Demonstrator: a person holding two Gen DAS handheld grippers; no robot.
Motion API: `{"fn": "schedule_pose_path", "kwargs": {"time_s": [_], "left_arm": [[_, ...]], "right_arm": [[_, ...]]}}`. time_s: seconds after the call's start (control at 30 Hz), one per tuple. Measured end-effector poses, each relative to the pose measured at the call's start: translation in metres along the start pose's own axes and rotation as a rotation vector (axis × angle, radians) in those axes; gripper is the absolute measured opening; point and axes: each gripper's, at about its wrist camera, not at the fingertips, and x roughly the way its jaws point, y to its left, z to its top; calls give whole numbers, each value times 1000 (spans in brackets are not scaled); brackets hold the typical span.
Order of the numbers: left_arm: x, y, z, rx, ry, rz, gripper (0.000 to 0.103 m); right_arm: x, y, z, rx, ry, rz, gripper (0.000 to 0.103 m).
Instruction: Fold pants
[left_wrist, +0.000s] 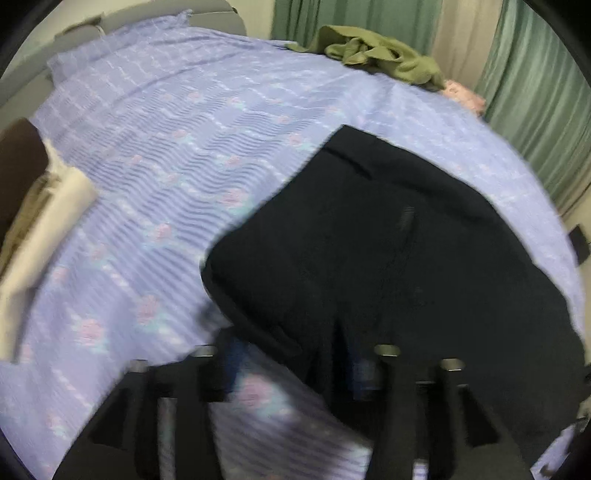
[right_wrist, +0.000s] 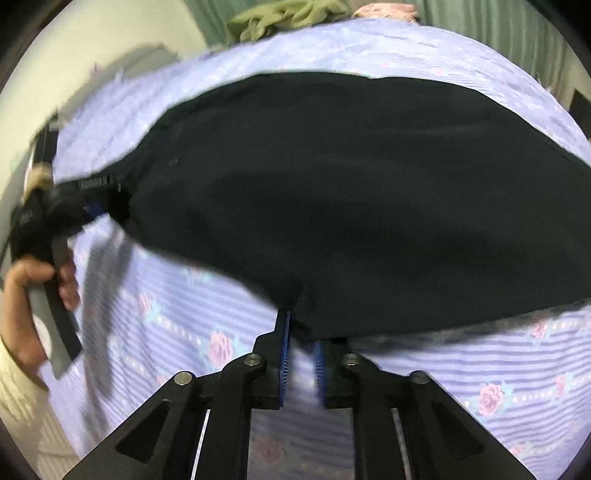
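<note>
Black pants (left_wrist: 388, 258) lie spread on a lilac flowered bedspread (left_wrist: 155, 177). In the left wrist view my left gripper (left_wrist: 295, 365) stands open over the near left edge of the pants, its fingers wide apart. In the right wrist view the pants (right_wrist: 332, 192) fill the middle. My right gripper (right_wrist: 301, 332) has its blue pads a narrow gap apart at the near hem of the pants; the hem lies at the pad tips, not clearly pinched. The left gripper (right_wrist: 99, 206) shows at the left, at the pants' far left corner, held by a hand (right_wrist: 22, 295).
An olive-green garment (left_wrist: 380, 51) lies crumpled at the far side of the bed, with a pink item (left_wrist: 465, 94) beside it. Green curtains (left_wrist: 535, 92) hang behind. A cream and brown cloth (left_wrist: 44, 206) lies at the bed's left edge.
</note>
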Motion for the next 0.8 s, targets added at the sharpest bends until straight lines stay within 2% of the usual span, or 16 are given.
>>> {"fn": "schedule_pose_path", "kwargs": {"time_s": [0.07,0.13,0.17,0.2,0.23,0.27,0.3,0.37,0.47,0.53,0.63,0.67,0.8], "left_arm": [[-16,-7,-3,77,-33,77,60],[-47,-23,-10,218,-96,154,61],[-67,-34,-15,291,-137,167,66],[-85,-44,-19,340,-168,165,68],[-102,-53,-22,368,-190,148,71],[-120,-64,-26,389,-209,110,71],[-133,-74,-29,404,-219,79,72],[-161,-101,-36,438,-246,13,80],[-198,-154,-50,516,-310,-73,85],[-212,-197,-59,570,-315,-177,86],[-213,-254,-64,648,-289,-314,87],[-209,-281,-67,695,-276,-365,87],[-193,-370,-74,840,-280,-500,87]], "right_arm": [[-6,0,-2,-3,49,-20,19],[-28,-6,-6,2,32,11,21],[-40,-11,-7,2,9,18,28],[-57,-18,-8,3,-29,18,42],[-76,-29,-10,8,-76,11,49],[-97,-44,-11,24,-125,-5,62],[-112,-59,-12,42,-160,-24,68],[-138,-89,-14,68,-201,-61,69],[-176,-148,-14,119,-236,-135,69],[-198,-185,-15,162,-273,-179,69],[-225,-250,-10,229,-325,-260,69],[-229,-259,-13,237,-335,-276,69],[-244,-334,9,234,-407,-371,69]]}}
